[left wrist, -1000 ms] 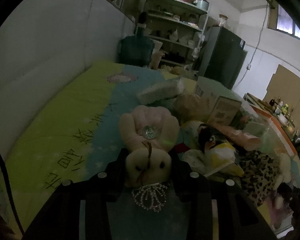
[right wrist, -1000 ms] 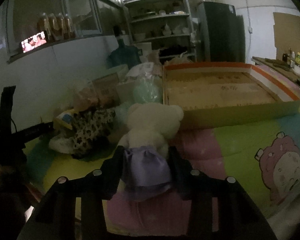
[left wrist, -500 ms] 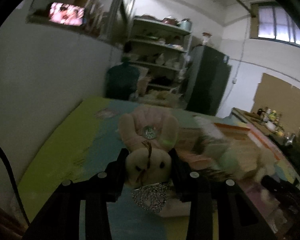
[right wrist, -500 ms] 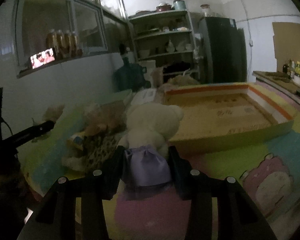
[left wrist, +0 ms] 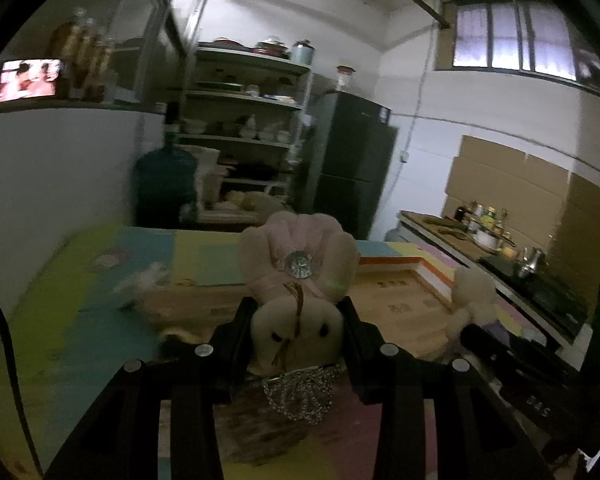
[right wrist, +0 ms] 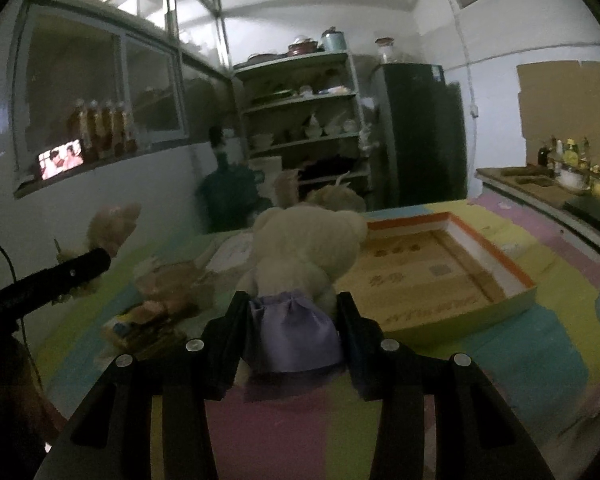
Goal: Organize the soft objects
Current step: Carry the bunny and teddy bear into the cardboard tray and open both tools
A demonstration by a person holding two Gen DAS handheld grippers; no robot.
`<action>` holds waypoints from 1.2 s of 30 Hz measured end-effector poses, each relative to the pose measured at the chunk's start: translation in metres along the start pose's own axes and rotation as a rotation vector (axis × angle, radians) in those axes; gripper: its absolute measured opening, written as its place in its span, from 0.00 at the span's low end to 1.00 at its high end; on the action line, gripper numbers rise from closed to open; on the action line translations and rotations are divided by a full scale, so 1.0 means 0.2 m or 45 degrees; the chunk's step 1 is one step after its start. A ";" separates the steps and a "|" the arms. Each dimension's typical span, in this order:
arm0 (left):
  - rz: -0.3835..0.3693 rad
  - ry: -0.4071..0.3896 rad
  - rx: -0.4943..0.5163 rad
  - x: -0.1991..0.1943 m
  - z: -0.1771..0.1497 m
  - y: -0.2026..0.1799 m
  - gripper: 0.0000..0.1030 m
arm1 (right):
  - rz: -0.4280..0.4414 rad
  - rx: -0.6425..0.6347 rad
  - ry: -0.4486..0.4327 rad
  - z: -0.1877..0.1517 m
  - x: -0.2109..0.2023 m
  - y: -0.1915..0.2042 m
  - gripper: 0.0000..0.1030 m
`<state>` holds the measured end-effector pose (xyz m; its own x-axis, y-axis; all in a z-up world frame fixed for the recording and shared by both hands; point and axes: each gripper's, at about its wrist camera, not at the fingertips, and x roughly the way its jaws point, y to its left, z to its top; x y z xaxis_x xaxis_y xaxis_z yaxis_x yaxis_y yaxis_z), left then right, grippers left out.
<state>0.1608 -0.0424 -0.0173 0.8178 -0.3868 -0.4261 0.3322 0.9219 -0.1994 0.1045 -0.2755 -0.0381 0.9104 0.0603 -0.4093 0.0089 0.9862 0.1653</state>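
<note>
My left gripper (left wrist: 298,336) is shut on a pink plush rabbit (left wrist: 298,280) with a round gem and a bead chain, held up in the air above the mat. My right gripper (right wrist: 292,320) is shut on a cream teddy bear (right wrist: 304,248) in a purple skirt, also lifted. A shallow cardboard box (right wrist: 512,268) with an orange and white rim lies on the mat, ahead and right of the bear; it also shows in the left wrist view (left wrist: 404,300). The rabbit and left gripper show at the left of the right wrist view (right wrist: 108,228).
Other soft toys and a printed carton (right wrist: 168,292) lie piled on the colourful mat left of the box. A shelf unit (right wrist: 304,120), a dark fridge (right wrist: 416,132) and a water jug (right wrist: 228,192) stand behind. A counter with bottles (right wrist: 560,172) runs along the right.
Both grippers have risen and tilted up with their toys. The toy pile has dropped low in both views, and the left view has swung right toward the box.
</note>
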 end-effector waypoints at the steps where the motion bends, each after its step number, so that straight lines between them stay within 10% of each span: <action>1: -0.016 0.005 0.004 0.02 0.00 -0.03 0.40 | -0.007 0.005 -0.008 0.01 0.00 -0.03 0.44; 36: -0.057 0.383 0.044 0.95 -0.11 -0.62 0.39 | -0.049 0.124 0.174 0.16 0.42 -0.80 0.44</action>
<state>0.2644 -0.2317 -0.0927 0.6280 -0.4114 -0.6606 0.3848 0.9020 -0.1959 0.1931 -0.4327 -0.0702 0.8438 0.0498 -0.5343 0.0887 0.9691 0.2304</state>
